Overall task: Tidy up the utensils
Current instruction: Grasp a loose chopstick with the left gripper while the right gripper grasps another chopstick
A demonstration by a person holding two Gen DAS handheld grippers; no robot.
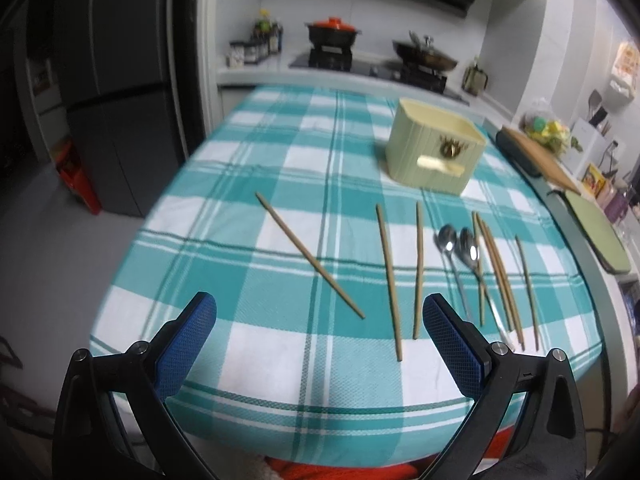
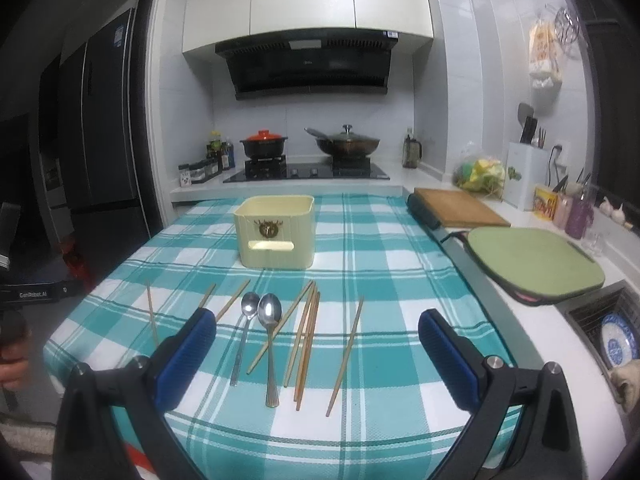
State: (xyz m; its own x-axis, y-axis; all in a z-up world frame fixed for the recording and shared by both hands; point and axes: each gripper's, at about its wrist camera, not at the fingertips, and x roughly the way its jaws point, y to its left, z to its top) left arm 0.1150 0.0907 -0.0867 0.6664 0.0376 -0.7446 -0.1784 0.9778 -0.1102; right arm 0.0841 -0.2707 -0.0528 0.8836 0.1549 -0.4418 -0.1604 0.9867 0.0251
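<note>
Several wooden chopsticks and two metal spoons lie loose on the teal checked tablecloth. A cream utensil box stands farther back, upright and open at the top. My left gripper hovers open above the near table edge, over the left chopsticks, holding nothing. My right gripper is open too, above the spoons and the middle chopsticks, with nothing between its fingers.
A counter runs along the right with a wooden board, a green board and a sink with a plate. The stove with pots lies behind the table. A dark fridge stands left. A hand holds the other gripper at far left.
</note>
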